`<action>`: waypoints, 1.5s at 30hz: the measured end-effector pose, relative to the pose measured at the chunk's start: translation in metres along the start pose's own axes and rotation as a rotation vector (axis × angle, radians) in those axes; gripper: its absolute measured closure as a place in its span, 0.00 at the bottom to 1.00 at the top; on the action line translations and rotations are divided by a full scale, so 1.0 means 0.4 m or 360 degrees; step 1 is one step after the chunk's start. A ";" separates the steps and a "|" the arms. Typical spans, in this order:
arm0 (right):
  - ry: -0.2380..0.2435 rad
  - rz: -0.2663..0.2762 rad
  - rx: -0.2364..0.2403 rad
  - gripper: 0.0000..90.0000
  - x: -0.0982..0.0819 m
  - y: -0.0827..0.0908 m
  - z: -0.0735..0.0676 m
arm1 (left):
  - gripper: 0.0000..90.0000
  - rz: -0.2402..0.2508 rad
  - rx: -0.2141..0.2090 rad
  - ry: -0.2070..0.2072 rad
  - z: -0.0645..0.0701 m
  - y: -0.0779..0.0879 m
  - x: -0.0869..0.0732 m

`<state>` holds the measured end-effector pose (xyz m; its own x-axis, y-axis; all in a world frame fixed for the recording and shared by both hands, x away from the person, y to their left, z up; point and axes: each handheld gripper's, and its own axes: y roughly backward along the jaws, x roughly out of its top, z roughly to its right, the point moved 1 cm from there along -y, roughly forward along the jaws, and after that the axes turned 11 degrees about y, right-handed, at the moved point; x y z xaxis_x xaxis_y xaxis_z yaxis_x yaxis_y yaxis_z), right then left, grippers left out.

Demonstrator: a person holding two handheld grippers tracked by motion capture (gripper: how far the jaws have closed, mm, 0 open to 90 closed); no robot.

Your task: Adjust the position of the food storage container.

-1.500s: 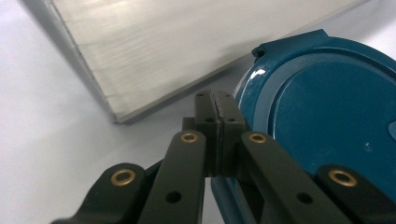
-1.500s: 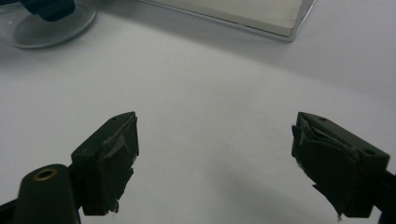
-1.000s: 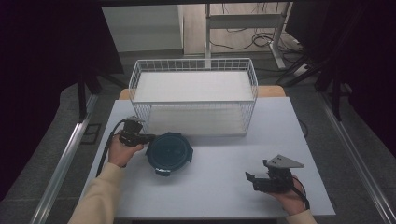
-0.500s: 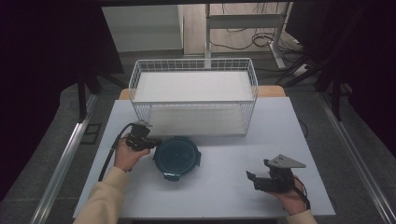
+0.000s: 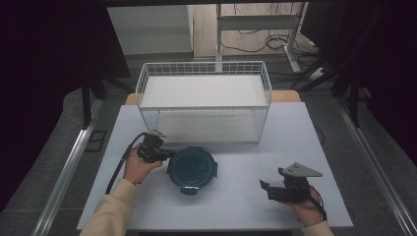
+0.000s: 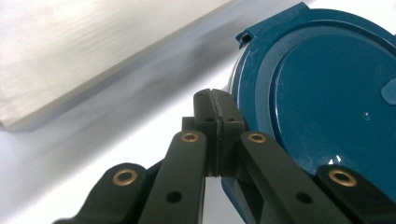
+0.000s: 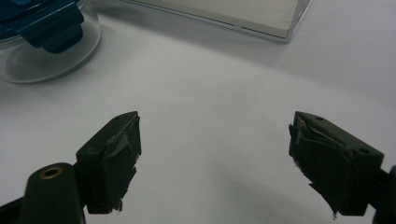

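Note:
A round clear container with a dark teal clip lid (image 5: 192,168) sits on the white table (image 5: 295,132), in front of the basket. My left gripper (image 5: 169,154) is shut with nothing between its jaws, and its tips rest against the container's left rim. In the left gripper view the closed tips (image 6: 215,100) touch the edge of the lid (image 6: 327,93). Near the front right of the table my right gripper (image 5: 265,189) stands open and points left. In the right gripper view its jaws (image 7: 215,128) are wide apart over bare table, with the container (image 7: 46,32) farther off at the upper left.
A white wire basket (image 5: 204,69) with a pale board in its bottom stands at the back of the table. Its base edge (image 7: 233,11) lies beyond the right gripper. A cable trails from the left gripper toward the table's left edge.
My left gripper has slid to the right across the table, and the teal-lidded container has shifted right with it. The right gripper has stayed where it was.

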<state>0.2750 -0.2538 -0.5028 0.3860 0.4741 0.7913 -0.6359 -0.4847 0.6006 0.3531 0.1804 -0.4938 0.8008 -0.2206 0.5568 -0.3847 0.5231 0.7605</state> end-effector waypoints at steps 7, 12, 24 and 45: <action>-0.0003 0.0002 -0.0003 0.19 0.000 0.000 0.001 | 1.00 0.0003 -0.0021 0.0001 0.017 -0.007 0.000; -0.0005 0.0002 -0.0005 0.19 0.000 0.000 0.001 | 1.00 -0.0013 -0.0026 -0.0035 0.034 -0.014 0.001; -0.0001 0.0000 -0.0007 0.19 -0.001 0.000 0.001 | 1.00 -0.0029 -0.0065 -0.0074 0.080 -0.030 0.000; -0.0001 0.0005 -0.0007 0.19 -0.001 0.001 0.001 | 1.00 -0.0010 -0.0105 -0.0134 0.126 -0.045 -0.011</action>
<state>0.2751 -0.2545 -0.5028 0.3843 0.4722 0.7933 -0.6403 -0.4827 0.5975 0.3333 0.1304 -0.4931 0.7607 -0.2909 0.5803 -0.3467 0.5738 0.7420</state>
